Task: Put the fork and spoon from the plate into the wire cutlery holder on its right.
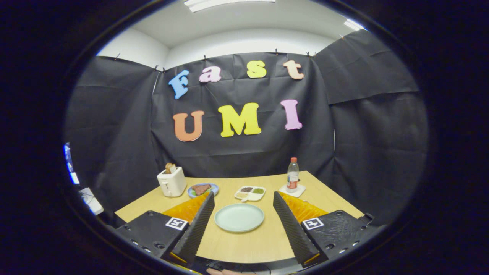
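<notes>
while claw hangs wide and empty above tabletop, plate between its fingers looks bare; step: approach; next: locate fork, spoon, holder.

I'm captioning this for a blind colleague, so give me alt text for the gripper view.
The gripper is open over a wooden table, with an empty pale plate between its fingers. Beyond stand a toaster, a plate of food, a divided dish and a bottle.
</notes>
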### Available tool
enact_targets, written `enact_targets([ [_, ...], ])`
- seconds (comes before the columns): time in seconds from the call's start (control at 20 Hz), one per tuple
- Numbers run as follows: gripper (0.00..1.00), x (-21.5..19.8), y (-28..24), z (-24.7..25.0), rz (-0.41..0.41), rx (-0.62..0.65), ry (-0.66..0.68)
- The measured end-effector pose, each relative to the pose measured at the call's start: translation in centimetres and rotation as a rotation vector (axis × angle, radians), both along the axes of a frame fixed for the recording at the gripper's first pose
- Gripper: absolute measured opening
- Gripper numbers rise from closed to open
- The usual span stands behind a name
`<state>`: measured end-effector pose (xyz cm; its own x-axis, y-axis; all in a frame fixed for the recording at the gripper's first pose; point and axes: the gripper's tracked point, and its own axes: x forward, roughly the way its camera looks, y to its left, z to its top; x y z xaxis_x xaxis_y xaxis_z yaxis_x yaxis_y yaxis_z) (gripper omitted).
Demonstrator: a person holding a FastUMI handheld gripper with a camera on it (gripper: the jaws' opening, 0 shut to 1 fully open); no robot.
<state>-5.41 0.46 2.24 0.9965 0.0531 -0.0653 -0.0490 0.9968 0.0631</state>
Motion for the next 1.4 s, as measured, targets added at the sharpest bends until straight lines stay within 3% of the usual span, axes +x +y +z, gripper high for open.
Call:
enact_targets([
  [0.75, 0.97, -0.1, 1.6, -0.2, 0.052, -0.045, -0.081],
  [1.4, 0.97, 2.3, -0.1, -1.7, -0.008, -0.049, -0.047],
])
